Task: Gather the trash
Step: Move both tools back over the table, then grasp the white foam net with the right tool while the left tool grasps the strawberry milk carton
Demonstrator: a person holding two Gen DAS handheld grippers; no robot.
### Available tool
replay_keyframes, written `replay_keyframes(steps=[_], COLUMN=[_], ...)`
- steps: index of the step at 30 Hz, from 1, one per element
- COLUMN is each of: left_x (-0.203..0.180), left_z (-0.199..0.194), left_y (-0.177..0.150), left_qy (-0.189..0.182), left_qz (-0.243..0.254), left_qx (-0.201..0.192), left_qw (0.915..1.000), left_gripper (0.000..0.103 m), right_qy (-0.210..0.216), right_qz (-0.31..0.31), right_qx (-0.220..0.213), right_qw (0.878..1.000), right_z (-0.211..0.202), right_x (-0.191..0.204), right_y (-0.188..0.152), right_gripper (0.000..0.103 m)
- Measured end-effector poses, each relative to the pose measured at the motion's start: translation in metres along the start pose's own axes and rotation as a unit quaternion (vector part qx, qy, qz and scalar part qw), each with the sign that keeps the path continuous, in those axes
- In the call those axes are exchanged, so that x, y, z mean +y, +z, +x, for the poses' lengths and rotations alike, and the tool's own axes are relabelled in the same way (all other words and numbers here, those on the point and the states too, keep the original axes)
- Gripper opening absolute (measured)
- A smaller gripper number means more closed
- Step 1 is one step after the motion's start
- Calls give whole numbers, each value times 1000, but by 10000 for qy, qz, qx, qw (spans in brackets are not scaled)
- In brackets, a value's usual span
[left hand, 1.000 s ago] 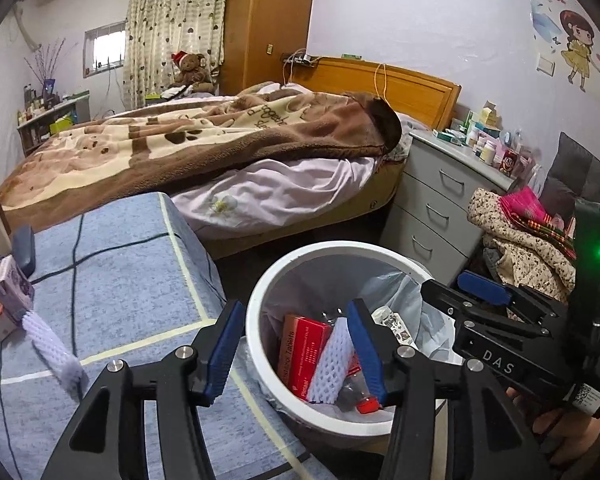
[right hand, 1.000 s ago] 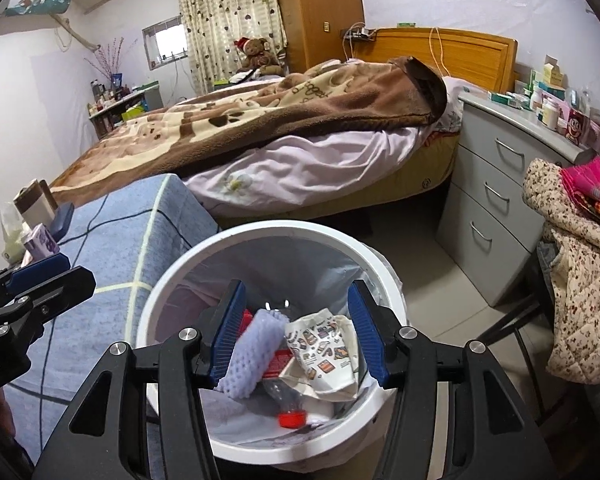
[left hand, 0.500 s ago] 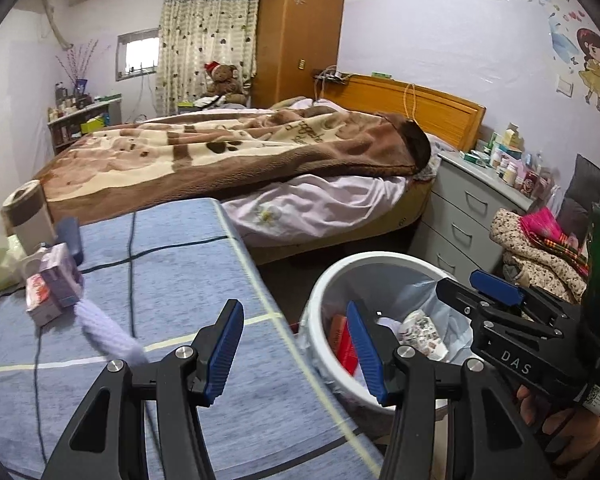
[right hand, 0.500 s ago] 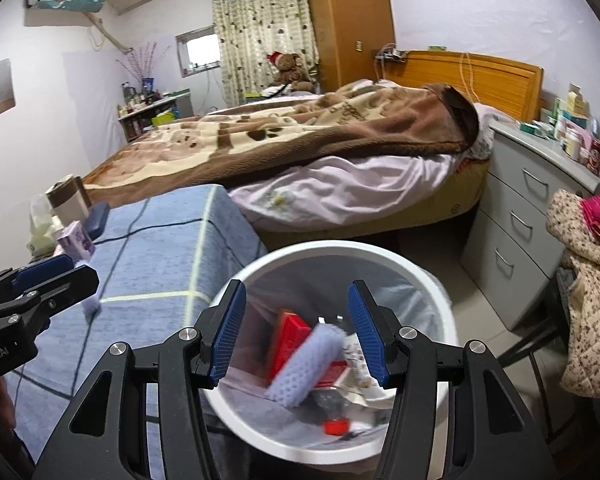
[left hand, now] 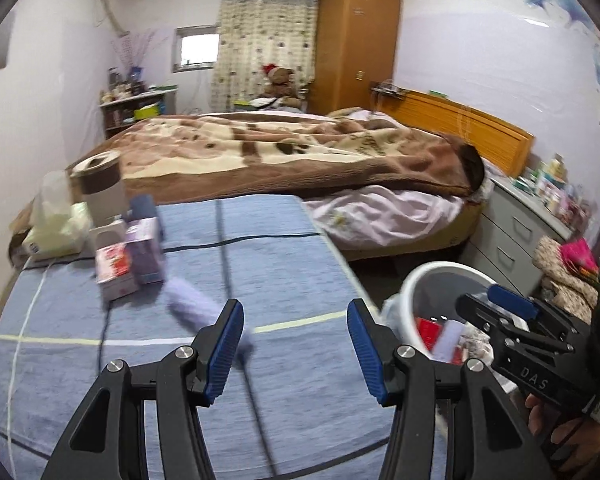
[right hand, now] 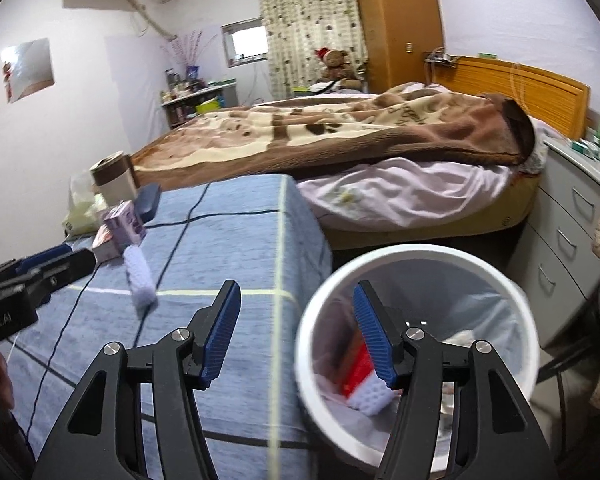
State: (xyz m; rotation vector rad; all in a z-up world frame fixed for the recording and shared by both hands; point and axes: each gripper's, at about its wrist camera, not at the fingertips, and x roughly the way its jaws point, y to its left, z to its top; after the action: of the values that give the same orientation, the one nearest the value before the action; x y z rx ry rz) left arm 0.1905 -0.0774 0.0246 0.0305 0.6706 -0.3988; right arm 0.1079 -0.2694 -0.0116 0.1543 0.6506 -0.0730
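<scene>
Both tongs stand wide apart and hold nothing; the left gripper (left hand: pixel 296 344) hangs over the blue cloth, and the right gripper (right hand: pixel 296 340) sits at the table's edge with one finger over the bin; neither pad touches anything.

Largest first: the table (left hand: pixel 260 264) under its blue checked cloth fills the near ground; just beside its right edge, lower down, stands the white bin (right hand: pixel 416 256), lined with a clear bag and already holding a red box (right hand: pixel 358 376), a white foam sleeve and other scraps; on the cloth's far left corner sit a tissue pack (left hand: pixel 56 232), a paper roll (left hand: pixel 100 184), a dark case and two small cartons (left hand: pixel 128 260) touching one another; smallest, a pale foam net sleeve (left hand: pixel 196 308) lies loose on the cloth, just ahead of the left gripper's left finger and near the cartons.

The sleeve looks like the next piece to collect, and the left gripper is the nearer; I would bring it slightly left so the sleeve lies between the fingers, straddle it across its short width near the middle, and press down to the cloth before closing; foam mesh is soft and light, so a gentle squeeze should do; pinching too low risks catching the cloth; the cartons are close enough to be nudged.
</scene>
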Motion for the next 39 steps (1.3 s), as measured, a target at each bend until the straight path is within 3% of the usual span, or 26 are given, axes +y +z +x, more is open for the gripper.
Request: replay_keyframes(steps=[8, 19, 23, 39], left_x=[56, 119, 145, 209], left_z=[-2, 10, 20, 88], left_y=[0, 0, -1, 13], left_qy=[562, 910, 883, 969], left_qz=[-281, -697, -944, -1243], left_qx=[-28, 55, 118, 451], left_qw=[9980, 9934, 9915, 9865], left_gripper=[54, 55, 62, 63], right_qy=[389, 878, 1038, 1212], right_qz=[-382, -907, -1137, -1595], right_qx=[195, 517, 619, 1304], right_qw=[9983, 9907, 9861, 9710], right_z=[19, 52, 66, 128], right_x=[37, 90, 110, 150], right_y=[0, 4, 6, 6], right_gripper=[61, 62, 62, 62])
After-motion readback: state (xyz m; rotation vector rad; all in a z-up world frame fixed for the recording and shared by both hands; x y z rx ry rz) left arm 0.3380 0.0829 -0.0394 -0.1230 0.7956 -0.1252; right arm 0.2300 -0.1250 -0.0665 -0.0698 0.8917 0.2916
